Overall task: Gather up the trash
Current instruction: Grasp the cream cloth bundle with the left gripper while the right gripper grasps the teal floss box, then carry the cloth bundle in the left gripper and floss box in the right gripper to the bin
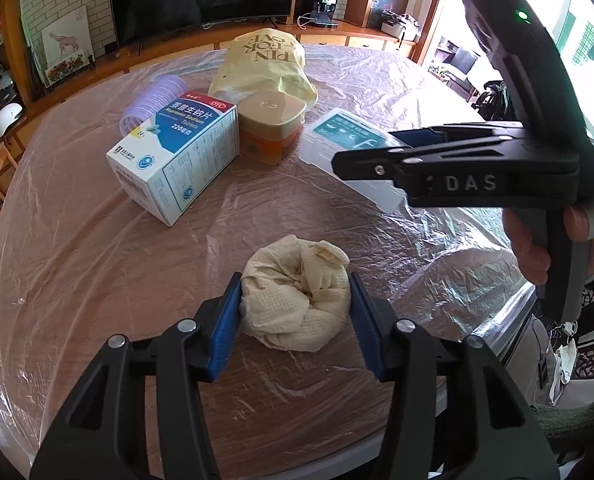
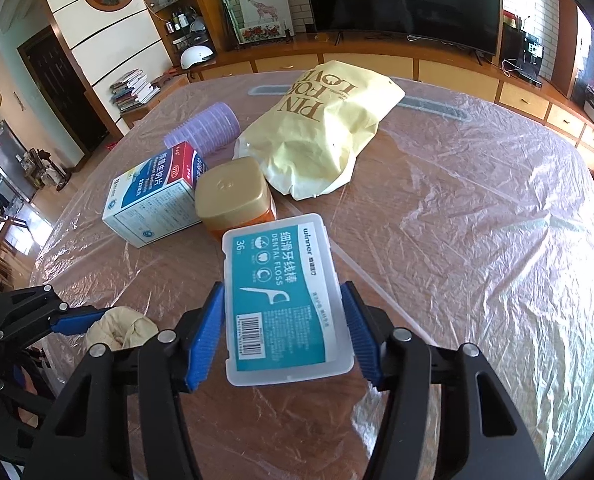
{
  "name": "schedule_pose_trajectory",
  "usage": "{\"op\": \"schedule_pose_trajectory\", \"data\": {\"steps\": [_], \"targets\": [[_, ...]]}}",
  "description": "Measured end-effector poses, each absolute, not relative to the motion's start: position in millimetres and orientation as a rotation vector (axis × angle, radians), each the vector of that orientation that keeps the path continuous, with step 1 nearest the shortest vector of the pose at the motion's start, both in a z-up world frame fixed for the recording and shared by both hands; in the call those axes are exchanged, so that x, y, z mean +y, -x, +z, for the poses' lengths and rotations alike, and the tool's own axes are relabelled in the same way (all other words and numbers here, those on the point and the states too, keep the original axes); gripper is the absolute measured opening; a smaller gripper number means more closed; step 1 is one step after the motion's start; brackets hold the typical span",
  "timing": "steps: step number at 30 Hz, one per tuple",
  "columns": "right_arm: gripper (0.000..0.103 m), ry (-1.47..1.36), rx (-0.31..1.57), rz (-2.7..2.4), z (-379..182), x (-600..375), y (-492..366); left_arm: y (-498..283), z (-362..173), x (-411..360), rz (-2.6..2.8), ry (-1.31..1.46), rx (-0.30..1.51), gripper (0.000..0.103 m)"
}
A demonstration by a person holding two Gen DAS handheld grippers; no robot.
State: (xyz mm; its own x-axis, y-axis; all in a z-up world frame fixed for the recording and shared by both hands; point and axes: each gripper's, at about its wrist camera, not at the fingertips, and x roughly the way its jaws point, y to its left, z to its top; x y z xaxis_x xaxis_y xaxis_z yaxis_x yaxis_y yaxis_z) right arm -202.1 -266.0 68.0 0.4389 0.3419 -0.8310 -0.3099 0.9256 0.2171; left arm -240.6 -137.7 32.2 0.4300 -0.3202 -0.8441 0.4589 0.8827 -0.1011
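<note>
The left gripper has its blue fingers on either side of a crumpled paper towel wad, both pads touching its sides and pinching it where it sits on the counter, which is draped in clear plastic sheeting. Taking the gold-lidded jar as the landmark: the wad lies well in front of it, nearest the camera in the left wrist view. The right gripper has its fingers pressed against the long sides of a dental floss box, which lies flat just in front of the jar. A white and blue medicine box sits touching the jar's left side. A purple hair roller lies behind that medicine box. A yellow bag rests just behind the jar and to its right.
</note>
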Motion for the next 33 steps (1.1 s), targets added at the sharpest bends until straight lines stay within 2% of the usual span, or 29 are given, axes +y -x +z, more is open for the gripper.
{"op": "schedule_pose_trajectory", "data": {"steps": [33], "targets": [[0.056, -0.098, 1.033, 0.333, 80.5, -279.5, 241.5, 237.6, 30.2, -126.8, -0.414, -0.099, 1.010, 0.052]]}}
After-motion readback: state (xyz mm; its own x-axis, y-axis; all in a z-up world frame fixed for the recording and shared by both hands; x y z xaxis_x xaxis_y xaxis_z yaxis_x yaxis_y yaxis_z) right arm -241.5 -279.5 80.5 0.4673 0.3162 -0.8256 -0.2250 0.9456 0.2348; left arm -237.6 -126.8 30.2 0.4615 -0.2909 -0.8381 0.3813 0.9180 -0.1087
